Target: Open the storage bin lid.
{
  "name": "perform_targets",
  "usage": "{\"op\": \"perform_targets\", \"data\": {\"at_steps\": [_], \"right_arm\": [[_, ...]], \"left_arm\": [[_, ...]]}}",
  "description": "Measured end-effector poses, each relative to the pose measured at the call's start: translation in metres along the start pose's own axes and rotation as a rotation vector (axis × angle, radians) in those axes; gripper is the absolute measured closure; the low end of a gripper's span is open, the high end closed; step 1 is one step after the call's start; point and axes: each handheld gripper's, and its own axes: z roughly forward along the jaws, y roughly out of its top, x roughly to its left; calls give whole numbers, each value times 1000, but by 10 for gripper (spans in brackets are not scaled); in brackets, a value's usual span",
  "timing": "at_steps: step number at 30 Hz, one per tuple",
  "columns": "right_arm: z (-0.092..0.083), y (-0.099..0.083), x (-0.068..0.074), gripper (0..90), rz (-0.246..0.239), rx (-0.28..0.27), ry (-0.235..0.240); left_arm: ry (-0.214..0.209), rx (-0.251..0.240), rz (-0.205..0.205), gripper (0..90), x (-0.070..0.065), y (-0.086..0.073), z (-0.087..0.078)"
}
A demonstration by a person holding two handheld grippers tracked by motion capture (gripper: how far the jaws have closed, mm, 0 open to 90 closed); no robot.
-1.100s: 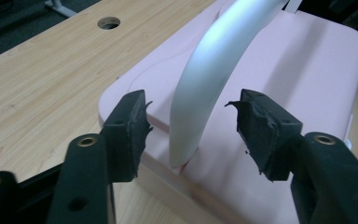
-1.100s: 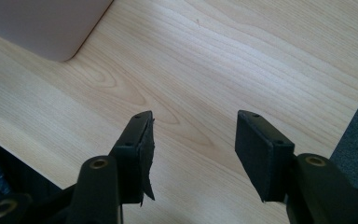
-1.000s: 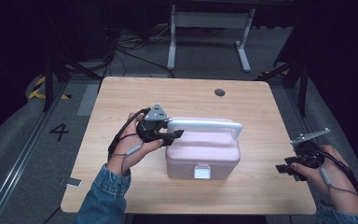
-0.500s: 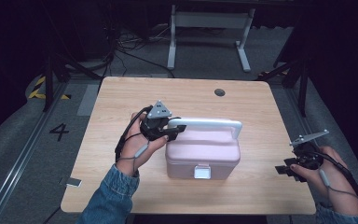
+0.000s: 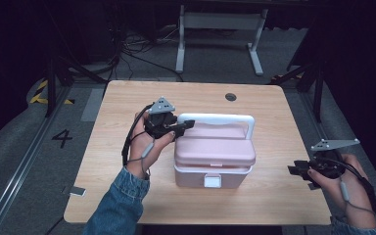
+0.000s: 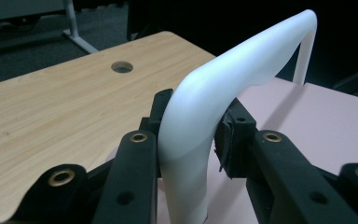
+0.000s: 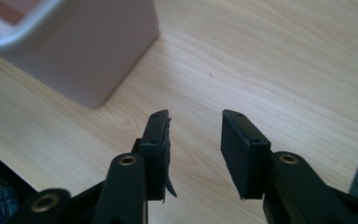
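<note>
A pink plastic storage box [image 5: 214,161] with a white front latch [image 5: 212,181] sits near the middle of a light wooden table [image 5: 127,103]. Its white carry handle [image 5: 215,118] stands upright above the lid.

The left gripper [image 5: 176,126], held in the person's left hand [image 5: 144,142], is at the left end of the box. In the left gripper view its two black jaws are closed tight on the handle [image 6: 191,126] at the bend where the top bar turns down into the upright, one jaw pressing each side. Beyond the box in that view is a round cable hole [image 6: 121,67] in the tabletop.

The right gripper [image 5: 298,171], held in the person's right hand [image 5: 340,183], is off to the right of the box, near the table's right edge and well apart from the box. In the right gripper view its jaws stand partly open, a clear gap between the pads [image 7: 235,140], holding nothing, above bare wood. A corner of the box [image 7: 88,46] shows up and to the left of them.
</note>
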Motion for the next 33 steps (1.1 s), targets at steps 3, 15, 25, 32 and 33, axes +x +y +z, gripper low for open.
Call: {"op": "perform_targets", "data": {"at_steps": [3, 15, 25, 32, 33], "right_arm": [[1, 5, 7, 704, -31, -64, 33], [9, 13, 22, 868, -109, -217, 125], [26, 20, 43, 900, -178, -326, 230], [35, 24, 56, 900, -195, -423, 302], [37, 25, 57, 900, -196, -432, 311]], "left_arm": [[-2, -9, -14, 713, 1, 1, 0], [-8, -62, -68, 726, 8, 3, 3], [18, -85, -52, 728, 10, 4, 5], [24, -82, -48, 730, 9, 3, 4], [24, -80, -45, 730, 9, 3, 4]]}}
